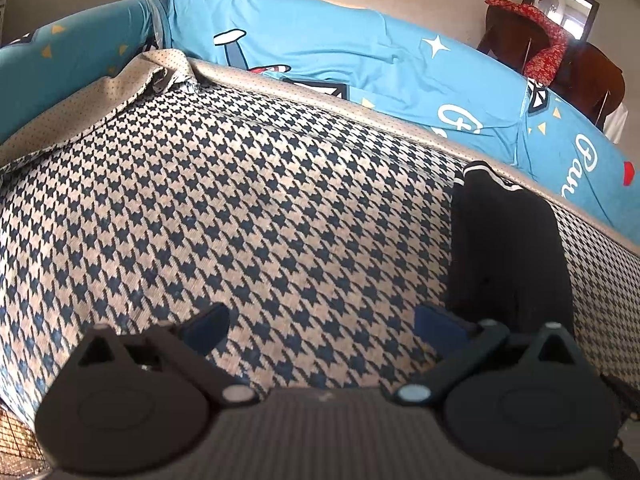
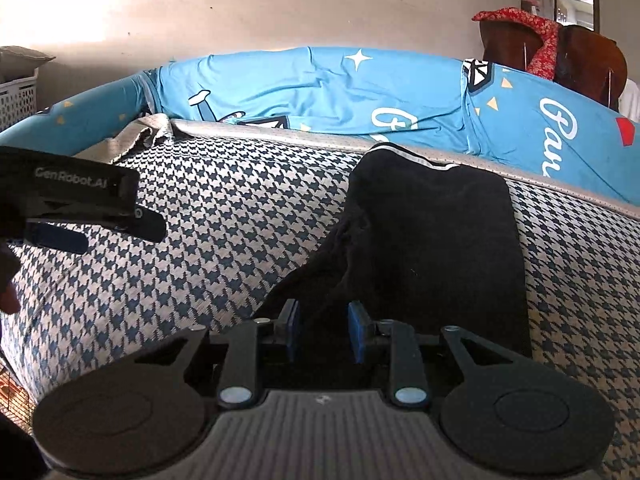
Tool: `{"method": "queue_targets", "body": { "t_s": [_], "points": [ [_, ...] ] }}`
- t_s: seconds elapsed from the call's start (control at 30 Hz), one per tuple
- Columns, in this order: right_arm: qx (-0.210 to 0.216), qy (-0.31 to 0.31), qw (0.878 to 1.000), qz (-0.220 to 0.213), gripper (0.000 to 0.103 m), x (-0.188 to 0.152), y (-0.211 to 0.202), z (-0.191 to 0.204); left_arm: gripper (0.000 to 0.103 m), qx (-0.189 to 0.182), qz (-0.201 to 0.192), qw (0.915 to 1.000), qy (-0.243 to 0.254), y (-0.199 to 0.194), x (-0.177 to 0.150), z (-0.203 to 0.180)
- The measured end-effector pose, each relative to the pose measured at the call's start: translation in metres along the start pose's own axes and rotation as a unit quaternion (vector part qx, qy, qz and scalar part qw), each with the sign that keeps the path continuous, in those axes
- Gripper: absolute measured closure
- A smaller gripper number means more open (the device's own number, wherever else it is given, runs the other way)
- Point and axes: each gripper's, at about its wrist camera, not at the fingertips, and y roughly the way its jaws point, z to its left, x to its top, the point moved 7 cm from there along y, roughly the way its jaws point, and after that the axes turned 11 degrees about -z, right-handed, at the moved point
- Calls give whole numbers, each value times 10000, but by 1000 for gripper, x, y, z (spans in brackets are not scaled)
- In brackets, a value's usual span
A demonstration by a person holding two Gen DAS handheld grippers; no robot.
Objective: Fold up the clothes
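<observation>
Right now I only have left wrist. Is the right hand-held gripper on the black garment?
Observer: Yes. The right hand-held gripper has a bunched near edge of the black garment between its blue pads, jaws narrow.
Operator: Garment flat?
Observer: The far part lies flat on the houndstooth cover; the near left part is gathered into a ridge.
Operator: Where's my gripper relative to it?
Observer: The left hand-held gripper sits left of the garment, apart from it, above the cover.
</observation>
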Motion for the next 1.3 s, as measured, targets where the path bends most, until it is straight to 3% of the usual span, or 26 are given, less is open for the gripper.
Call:
{"method": "queue_targets", "body": {
  "t_s": [0.17, 0.27, 0.4, 0.6, 0.8, 0.83, 1.0, 1.3],
  "points": [
    [-134, -41, 9999, 90, 76, -2, 10, -1, 0, -23, -28, 10000, -26, 0, -1, -1],
    [-199, 5, 9997, 141, 88, -5, 13, -3, 0, -20, -36, 10000, -7, 1, -3, -3],
    [-100, 190, 9998, 46, 93, -3, 12, -2, 0, -25, -80, 10000, 3, -1, -3, -4],
    [721, 577, 9948, -428, 94, 14, 11, 16, 0, 181, -279, 9994, 34, -4, 4, 1],
    [1192, 839, 9892, 158, 88, 2, 36, 28, 0, 232, -219, 9995, -16, 0, 5, 3],
    [1250, 833, 9883, 249, 81, 1, 37, 29, 0, 211, -206, 9996, -23, 0, 4, 2],
    [1113, 768, 9905, -239, 75, 10, 10, 13, 0, -105, -129, 9997, 152, 1, -1, -11],
    [527, 1138, 9919, -214, 74, -18, -32, -49, 0, -631, 118, 9947, 805, 1, -26, -46]
  ]
}}
